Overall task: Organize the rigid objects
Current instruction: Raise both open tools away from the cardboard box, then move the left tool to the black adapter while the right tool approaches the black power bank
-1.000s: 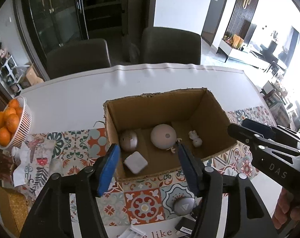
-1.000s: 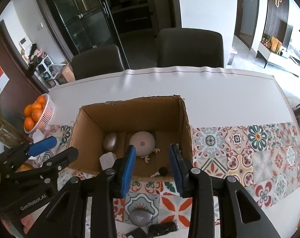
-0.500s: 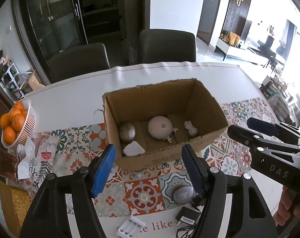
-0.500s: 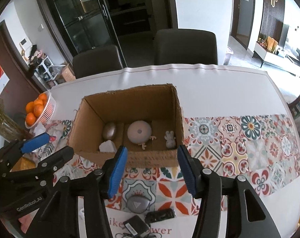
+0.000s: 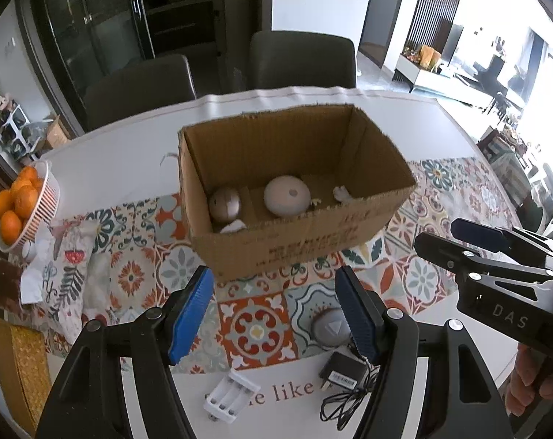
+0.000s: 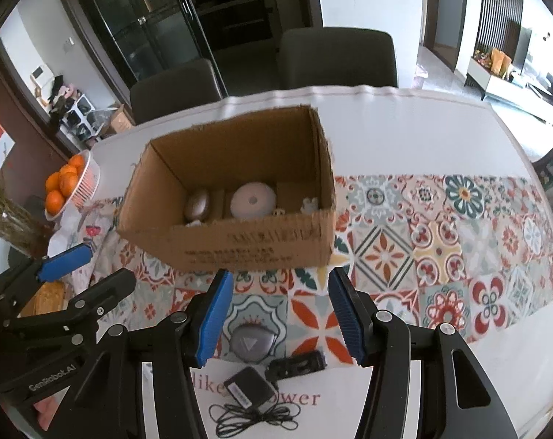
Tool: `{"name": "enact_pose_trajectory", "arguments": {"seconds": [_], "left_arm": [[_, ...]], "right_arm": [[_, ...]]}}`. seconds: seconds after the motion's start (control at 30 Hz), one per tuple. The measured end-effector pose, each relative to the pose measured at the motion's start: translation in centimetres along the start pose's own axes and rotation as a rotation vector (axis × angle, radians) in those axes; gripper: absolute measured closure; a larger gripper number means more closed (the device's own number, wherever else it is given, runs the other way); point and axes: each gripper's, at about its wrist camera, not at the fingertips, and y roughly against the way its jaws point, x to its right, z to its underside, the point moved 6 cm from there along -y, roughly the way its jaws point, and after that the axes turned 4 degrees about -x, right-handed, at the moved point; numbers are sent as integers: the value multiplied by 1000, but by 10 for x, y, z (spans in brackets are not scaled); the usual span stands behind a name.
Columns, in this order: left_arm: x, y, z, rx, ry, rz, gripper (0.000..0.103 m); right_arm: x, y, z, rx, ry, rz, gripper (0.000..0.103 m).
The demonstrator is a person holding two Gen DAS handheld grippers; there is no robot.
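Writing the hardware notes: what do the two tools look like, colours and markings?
Both are matte black two-finger clamps with ribbed blue pads and silver rivets. The left tool shows white "GenRobot.AI" lettering on its side in the right wrist view; the right tool shows "DAS" in the left wrist view. No cables visible on either.

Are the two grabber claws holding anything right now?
No. The left gripper and the right gripper both hang open over the table with nothing between their blue pads. The right one's jaws have just been opening.
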Motion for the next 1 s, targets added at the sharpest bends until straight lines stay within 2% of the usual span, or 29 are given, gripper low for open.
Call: {"name": "enact_pose_trajectory", "arguments": {"seconds": [0.6, 1.0], "left_arm": [[-9, -22, 51, -101, 24, 7, 35], [10, -35, 73, -168, -42, 25, 35]], "right_arm": [[-14, -27, 44, -101, 31, -13, 48], [0, -41, 67, -165, 18, -21, 48]]}}
